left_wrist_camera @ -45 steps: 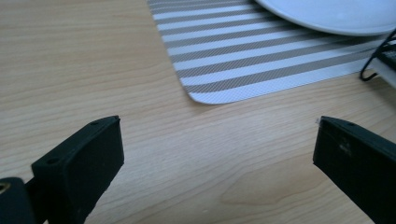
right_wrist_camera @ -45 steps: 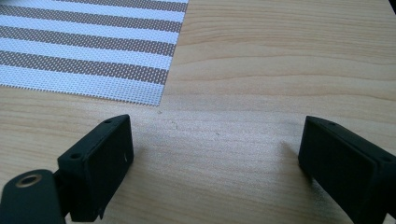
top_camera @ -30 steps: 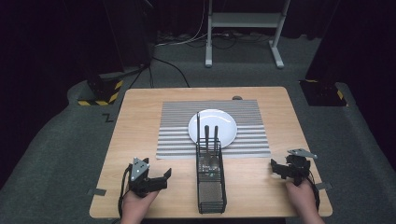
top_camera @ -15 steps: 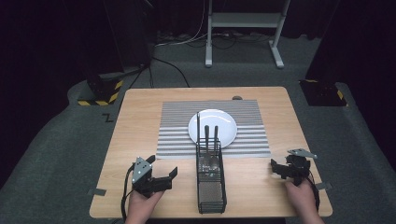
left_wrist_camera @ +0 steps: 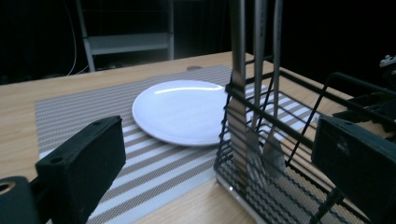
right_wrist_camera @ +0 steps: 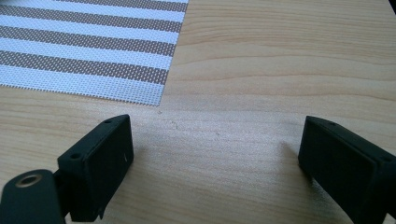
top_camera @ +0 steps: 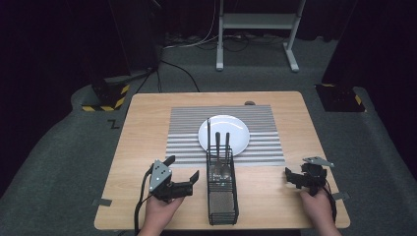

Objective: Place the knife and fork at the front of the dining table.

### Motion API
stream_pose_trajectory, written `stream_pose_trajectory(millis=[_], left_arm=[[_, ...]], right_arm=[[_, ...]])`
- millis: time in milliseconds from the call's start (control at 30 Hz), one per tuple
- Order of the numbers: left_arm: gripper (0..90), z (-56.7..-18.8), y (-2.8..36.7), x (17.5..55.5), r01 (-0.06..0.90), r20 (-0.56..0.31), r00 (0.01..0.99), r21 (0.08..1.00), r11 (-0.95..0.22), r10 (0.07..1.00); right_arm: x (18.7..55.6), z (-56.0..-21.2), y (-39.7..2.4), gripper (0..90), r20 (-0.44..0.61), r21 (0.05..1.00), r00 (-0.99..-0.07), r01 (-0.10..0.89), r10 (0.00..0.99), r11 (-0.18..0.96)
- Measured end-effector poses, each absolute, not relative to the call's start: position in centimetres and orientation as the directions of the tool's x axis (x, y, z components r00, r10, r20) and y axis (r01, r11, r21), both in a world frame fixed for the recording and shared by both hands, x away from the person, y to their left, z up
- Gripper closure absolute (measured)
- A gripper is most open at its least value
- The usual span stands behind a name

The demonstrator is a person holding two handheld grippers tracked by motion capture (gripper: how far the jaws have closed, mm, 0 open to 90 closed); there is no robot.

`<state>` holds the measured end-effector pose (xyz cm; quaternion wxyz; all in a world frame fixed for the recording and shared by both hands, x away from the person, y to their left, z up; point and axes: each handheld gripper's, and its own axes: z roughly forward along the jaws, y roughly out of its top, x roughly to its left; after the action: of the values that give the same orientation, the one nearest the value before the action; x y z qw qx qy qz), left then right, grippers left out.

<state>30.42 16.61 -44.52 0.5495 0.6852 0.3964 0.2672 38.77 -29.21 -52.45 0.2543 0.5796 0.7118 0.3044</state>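
A black wire caddy [top_camera: 222,189] stands on the wooden table near its front edge, with three utensils [top_camera: 217,140] upright in its far end. Just beyond it a white plate [top_camera: 223,133] lies bare on a striped placemat [top_camera: 187,132]. My left gripper [top_camera: 183,167] is open just left of the caddy, jaws pointing toward it. In the left gripper view, the caddy [left_wrist_camera: 280,177] and the utensil handles [left_wrist_camera: 238,70] stand close ahead between the jaws, the plate [left_wrist_camera: 180,109] behind. My right gripper [top_camera: 289,178] is open over bare wood at the front right, holding nothing.
The right gripper view looks at bare table [right_wrist_camera: 261,93] and a corner of the placemat [right_wrist_camera: 88,51]. A small dark object [top_camera: 250,103] sits at the mat's far edge. A white stand [top_camera: 255,29] and cables are on the floor behind the table.
My left gripper has moved right and a little forward, closing in on the caddy's left side. The right gripper has stayed in place.
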Motion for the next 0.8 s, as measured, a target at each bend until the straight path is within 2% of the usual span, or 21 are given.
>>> stream_pose_trajectory(millis=[500, 700, 733, 800], left_arm=[[6.2, -43.6, 14.9, 32.8, 0.243, -0.077, 0.549, 0.967, -0.071, 0.832], [9.6, -43.4, 14.1, 33.8, 0.238, -0.065, 0.559, 0.968, -0.085, 0.826], [13.3, -43.3, 13.8, 34.2, 0.242, -0.066, 0.552, 0.966, -0.085, 0.831], [15.4, -43.2, 13.6, 34.4, 0.246, -0.068, 0.550, 0.966, -0.083, 0.832]], right_arm=[[38.8, -52.5, -29.2, 10.0, -0.009, 0.728, -0.199, 0.670, 0.980, 0.143], [38.8, -52.5, -29.2, 10.0, -0.009, 0.728, -0.199, 0.670, 0.980, 0.143], [38.8, -52.5, -29.2, 10.0, -0.009, 0.728, -0.199, 0.670, 0.980, 0.143], [38.8, -52.5, -29.2, 10.0, -0.010, 0.728, -0.200, 0.670, 0.980, 0.144]])
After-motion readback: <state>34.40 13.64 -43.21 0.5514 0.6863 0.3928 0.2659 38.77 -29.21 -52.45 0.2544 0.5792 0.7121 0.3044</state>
